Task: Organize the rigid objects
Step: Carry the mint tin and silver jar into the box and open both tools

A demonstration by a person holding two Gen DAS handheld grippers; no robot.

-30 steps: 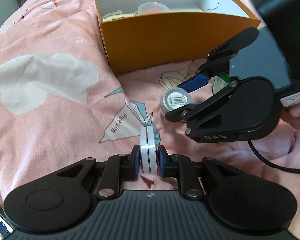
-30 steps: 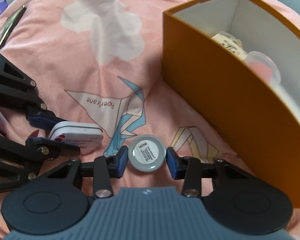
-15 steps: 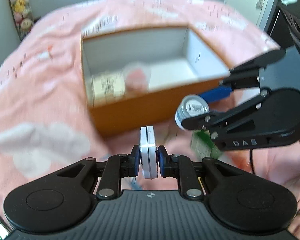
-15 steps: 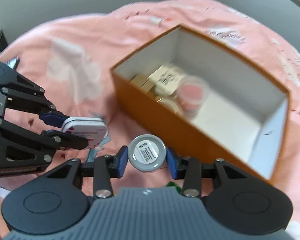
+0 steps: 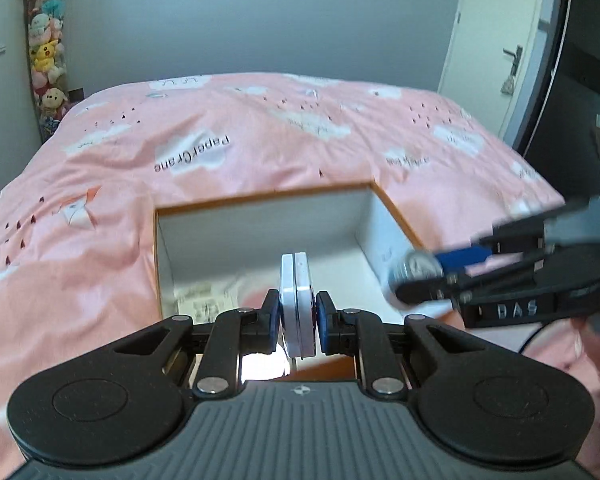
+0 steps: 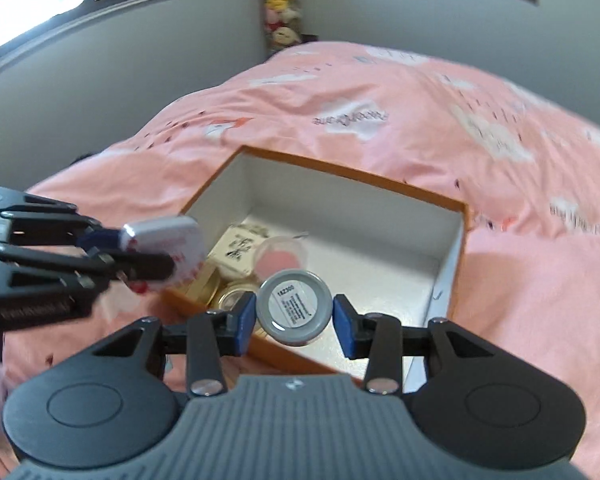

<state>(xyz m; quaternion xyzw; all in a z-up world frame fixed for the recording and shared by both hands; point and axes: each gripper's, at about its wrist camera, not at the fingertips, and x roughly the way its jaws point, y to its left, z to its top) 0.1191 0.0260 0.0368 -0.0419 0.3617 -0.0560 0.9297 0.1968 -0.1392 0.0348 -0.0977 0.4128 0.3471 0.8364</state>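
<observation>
My left gripper (image 5: 297, 316) is shut on a flat white case (image 5: 296, 300), held edge-on above the near wall of the orange box (image 5: 260, 200). My right gripper (image 6: 294, 316) is shut on a small round grey tin (image 6: 295, 307) with a label, held over the box's near edge (image 6: 300, 360). From the right wrist view the left gripper (image 6: 140, 256) comes in from the left with the white case (image 6: 168, 242), over the box's left corner. In the left wrist view the right gripper (image 5: 440, 276) and its tin (image 5: 416, 270) hover at the box's right wall.
The orange box (image 6: 458, 240) has a white inside and lies on a pink bedspread (image 5: 260, 136). In it are a cream carton (image 6: 238, 250), a clear jar with pink content (image 6: 281, 258) and gold-lidded jars (image 6: 236, 298). Its right half shows bare floor. A door (image 5: 496, 48) stands far right.
Both grippers have risen from the bedspread with their objects and tilted up, moving from in front of the box to above its near edge. The box's inside has come into view.
</observation>
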